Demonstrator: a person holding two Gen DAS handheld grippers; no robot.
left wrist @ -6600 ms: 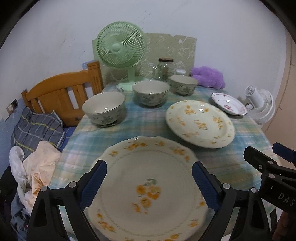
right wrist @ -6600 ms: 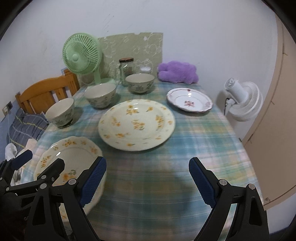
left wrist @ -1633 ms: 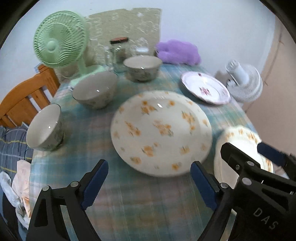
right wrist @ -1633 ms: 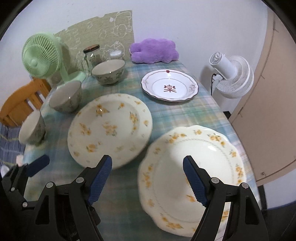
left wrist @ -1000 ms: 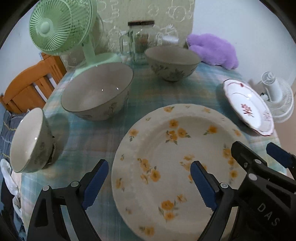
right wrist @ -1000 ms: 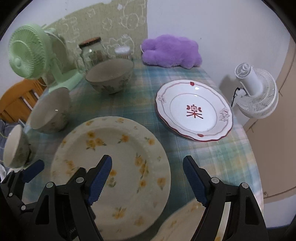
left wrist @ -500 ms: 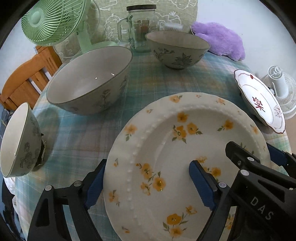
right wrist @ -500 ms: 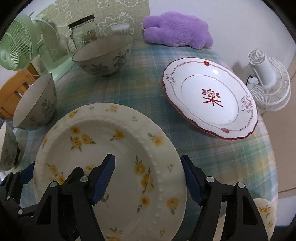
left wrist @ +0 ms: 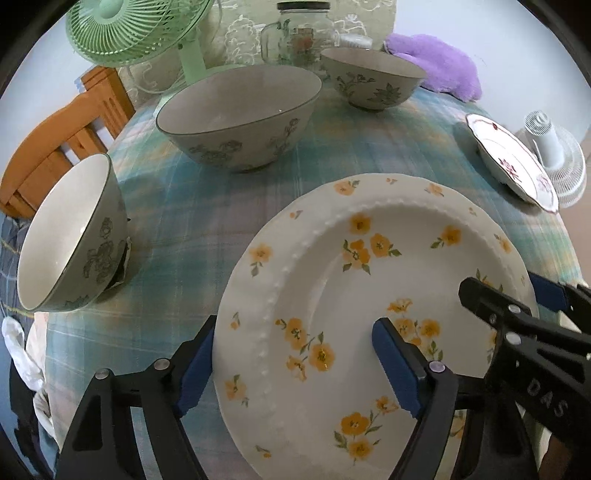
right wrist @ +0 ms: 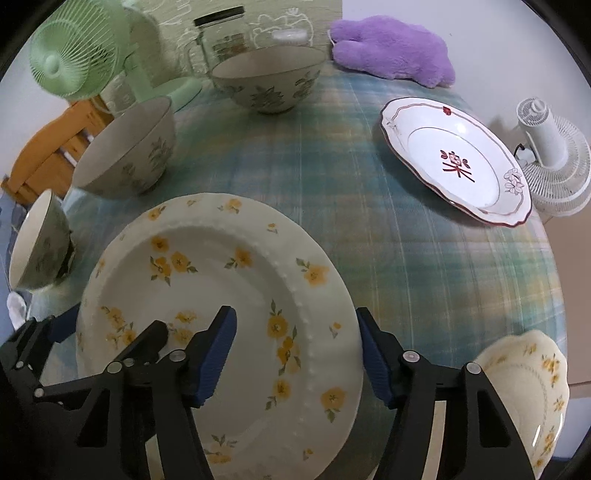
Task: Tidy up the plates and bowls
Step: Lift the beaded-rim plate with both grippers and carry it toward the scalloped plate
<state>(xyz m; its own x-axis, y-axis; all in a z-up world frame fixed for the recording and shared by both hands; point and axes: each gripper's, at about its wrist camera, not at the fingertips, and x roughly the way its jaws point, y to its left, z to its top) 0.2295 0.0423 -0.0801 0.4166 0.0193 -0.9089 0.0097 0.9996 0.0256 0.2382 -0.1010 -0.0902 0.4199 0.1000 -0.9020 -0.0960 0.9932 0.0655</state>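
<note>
The big yellow-flowered plate point(left wrist: 373, 295) lies flat on the checked tablecloth point(left wrist: 207, 229) near the front edge of the table, and both grippers straddle its rim from opposite sides. The left gripper point(left wrist: 295, 369) has its jaws spread and closing: one blue pad sits outside the plate's left edge, just beside or touching it, while the other hangs over the well of the plate, so the left rim is between them but not yet pinched. The right gripper point(right wrist: 295, 354) is the same on the other side, jaws still apart and closing, with one pad over the plate's inner part and the other just off its right edge; whether that outer pad touches the rim I cannot tell.

A smaller scalloped plate with yellow flowers point(right wrist: 524, 387) sits to the right of the big plate, close to the table's edge. A white plate with a red rim point(right wrist: 458, 158) lies further back on the right. Three flowered bowls stand along the left and back: a small bowl point(left wrist: 70, 236) at the left, a larger bowl point(left wrist: 236, 114) behind the big plate, and another bowl point(left wrist: 373, 77) at the back near a glass jar point(left wrist: 295, 37) and a green fan point(left wrist: 133, 26)
</note>
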